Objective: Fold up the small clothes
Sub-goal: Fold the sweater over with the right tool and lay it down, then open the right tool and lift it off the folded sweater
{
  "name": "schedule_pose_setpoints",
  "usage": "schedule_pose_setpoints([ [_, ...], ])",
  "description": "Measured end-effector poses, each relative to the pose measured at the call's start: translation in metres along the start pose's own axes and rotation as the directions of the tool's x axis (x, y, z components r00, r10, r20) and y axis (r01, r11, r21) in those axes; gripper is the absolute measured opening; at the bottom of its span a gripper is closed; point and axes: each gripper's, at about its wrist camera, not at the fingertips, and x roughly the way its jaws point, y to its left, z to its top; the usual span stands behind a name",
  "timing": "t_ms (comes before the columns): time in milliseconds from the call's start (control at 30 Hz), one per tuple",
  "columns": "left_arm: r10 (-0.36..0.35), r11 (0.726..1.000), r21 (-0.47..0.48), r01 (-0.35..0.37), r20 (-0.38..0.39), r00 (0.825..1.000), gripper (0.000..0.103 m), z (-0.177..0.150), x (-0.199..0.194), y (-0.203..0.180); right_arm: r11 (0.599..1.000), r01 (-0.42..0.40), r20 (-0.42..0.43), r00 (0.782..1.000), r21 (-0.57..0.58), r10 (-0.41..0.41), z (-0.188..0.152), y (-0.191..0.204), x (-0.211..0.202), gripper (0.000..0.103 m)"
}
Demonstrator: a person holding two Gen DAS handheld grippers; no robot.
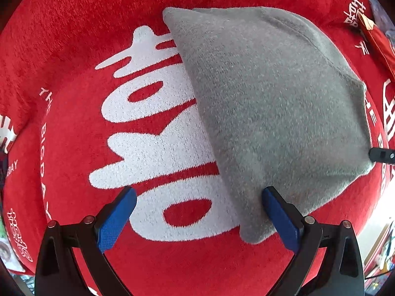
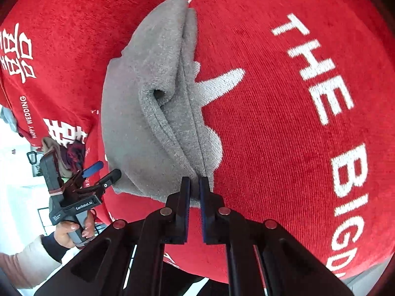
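Left wrist view: my left gripper (image 1: 199,215) hangs with its fingers (image 1: 116,218) spread wide and empty, one of them over the near corner of the grey garment (image 1: 276,113). That garment lies already doubled on the red cloth (image 1: 61,49) covering the worktop.

Right wrist view: my right gripper (image 2: 195,209) has its fingers (image 2: 185,197) pinched narrow on the garment's hemmed edge (image 2: 197,175), layers stacked beside it. I judge one fold made; another fold and smoothing look left, though I cannot tell what garment it is.
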Motion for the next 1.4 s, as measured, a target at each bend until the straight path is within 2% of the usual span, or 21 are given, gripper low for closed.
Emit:
schedule_pose_setpoints([
  [167,-0.021,1.000,-0.013,0.022,0.012,1.000,0.102,-0.007,0.003,0.007,0.998,-0.065,0.063,0.996,-0.018,0.066,-0.018,0.018,-0.024,0.010],
  [200,-0.028,1.000,-0.010,0.028,0.018,0.999,0.102,-0.009,0.003,0.007,0.996,-0.085,0.055,0.995,-0.015,0.086,-0.023,0.023,-0.024,0.020],
  [267,-0.034,0.999,-0.005,0.034,0.022,0.999,0.102,-0.014,0.003,0.010,0.991,-0.132,0.028,0.991,0.015,0.131,-0.032,0.030,-0.018,0.070],
  [300,-0.034,0.999,-0.002,0.034,0.025,0.999,0.102,-0.014,0.001,0.012,0.988,-0.150,0.021,0.989,0.028,0.149,-0.038,0.034,-0.014,0.074],
  [333,-0.037,0.999,0.000,0.037,0.029,0.999,0.102,-0.016,0.000,0.012,0.988,-0.150,0.014,0.989,0.035,0.149,-0.043,0.037,-0.007,0.074],
  [400,-0.048,0.999,0.003,0.047,0.032,0.998,0.102,-0.024,-0.003,0.011,0.993,-0.101,0.029,0.995,0.063,0.099,-0.048,0.040,0.003,0.074],
  [500,-0.061,0.998,0.006,0.061,0.034,0.998,0.102,-0.022,-0.002,0.011,0.971,-0.131,0.071,0.990,0.199,0.119,-0.040,0.024,0.011,0.069],
  [533,-0.062,0.998,0.004,0.062,0.036,0.997,0.102,-0.024,-0.002,0.011,0.962,-0.134,0.085,0.989,0.237,0.117,-0.034,0.019,0.014,0.058],
  [567,-0.063,0.998,0.004,0.063,0.039,0.997,0.102,-0.025,-0.002,0.011,0.956,-0.135,0.101,0.989,0.260,0.112,-0.028,0.014,0.016,0.034],
  [633,-0.069,0.998,0.006,0.069,0.042,0.997,0.102,-0.027,-0.001,0.014,0.951,-0.103,0.129,0.989,0.292,0.067,-0.019,0.005,0.017,0.013],
  [667,-0.073,0.997,0.007,0.073,0.042,0.996,0.102,-0.030,-0.001,0.016,0.943,-0.082,0.140,0.989,0.322,0.038,-0.017,-0.003,0.017,0.013],
  [767,-0.084,0.996,0.007,0.084,0.034,0.996,0.102,-0.035,-0.004,0.022,0.926,-0.094,0.150,0.988,0.365,0.041,-0.018,-0.016,0.018,0.013],
  [867,-0.073,0.997,0.004,0.073,0.023,0.997,0.102,-0.039,-0.009,0.028,0.929,-0.054,0.146,0.989,0.366,0.000,-0.025,-0.015,0.016,0.014],
  [967,-0.062,0.998,-0.005,0.062,0.018,0.998,0.102,-0.045,-0.014,0.034,0.913,-0.037,0.146,0.989,0.407,-0.025,-0.034,-0.016,0.012,0.014],
  [1033,-0.065,0.998,-0.015,0.065,0.019,0.998,0.102,-0.046,-0.018,0.036,0.908,0.003,0.134,0.989,0.420,-0.065,-0.042,-0.014,0.008,0.015],
  [1133,-0.057,0.998,-0.015,0.058,0.024,0.998,0.102,-0.049,-0.022,0.038,0.919,0.023,0.135,0.987,0.394,-0.083,-0.050,-0.005,0.000,0.015],
  [1200,-0.057,0.998,-0.009,0.057,0.029,0.998,0.102,-0.048,-0.026,0.039,0.930,0.041,0.136,0.986,0.364,-0.096,-0.053,0.005,-0.001,0.024],
  [1267,-0.062,0.998,-0.005,0.062,0.033,0.998,0.102,-0.049,-0.029,0.033,0.941,0.043,0.147,0.984,0.337,-0.097,-0.055,0.016,-0.003,0.067],
  [1300,-0.062,0.998,-0.002,0.062,0.034,0.998,0.102,-0.047,-0.029,0.032,0.948,0.030,0.157,0.984,0.315,-0.084,-0.056,0.023,-0.002,0.070],
  [1400,-0.060,0.998,0.010,0.060,0.038,0.997,0.102,-0.047,-0.030,0.031,0.966,0.031,0.150,0.986,0.257,-0.071,-0.054,0.042,0.003,0.070],
])
